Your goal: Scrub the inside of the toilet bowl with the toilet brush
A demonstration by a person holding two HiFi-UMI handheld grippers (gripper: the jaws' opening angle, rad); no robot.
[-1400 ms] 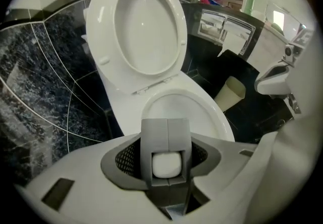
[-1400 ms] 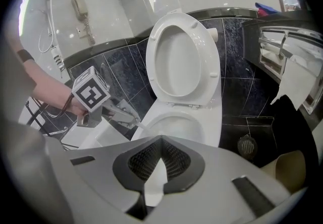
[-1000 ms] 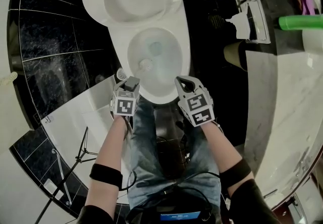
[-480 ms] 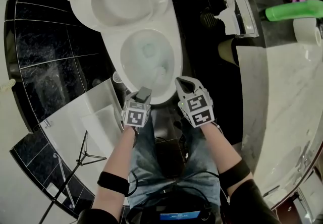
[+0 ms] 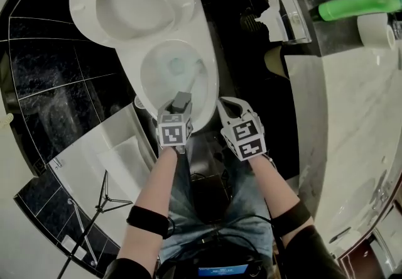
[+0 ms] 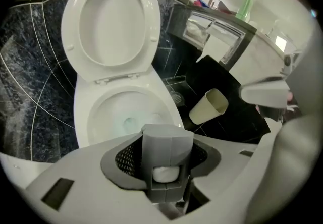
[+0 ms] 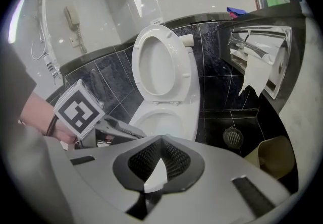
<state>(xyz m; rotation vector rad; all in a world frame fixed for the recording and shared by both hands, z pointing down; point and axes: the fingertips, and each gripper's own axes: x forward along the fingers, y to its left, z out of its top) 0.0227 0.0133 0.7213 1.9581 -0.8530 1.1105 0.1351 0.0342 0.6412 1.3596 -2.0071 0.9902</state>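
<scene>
Currently my left gripper (image 5: pixel 181 102) pinches the toilet brush (image 5: pixel 195 76), its head down inside the toilet bowl (image 5: pixel 209 92) beside the water (image 5: pixel 177 64). My right gripper (image 5: pixel 226 105) is pressed together on nothing, near the front rim

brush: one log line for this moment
left hand-held gripper: shut on brush | brush: reaching into bowl | right hand-held gripper: shut, empty | seat: up

I look down on a black tiled floor (image 5: pixel 229 64), and the white toilet (image 5: pixel 188 29) stands on it. Right of the toilet a round drain (image 5: pixel 249 21) is set into the tiles, with a beige bin (image 5: pixel 275 61) standing near it. Farther right, a marble surface (image 5: pixel 352 120) carries a green bottle (image 5: pixel 361 3) and, just beside it, a paper roll (image 5: pixel 375 29).
</scene>
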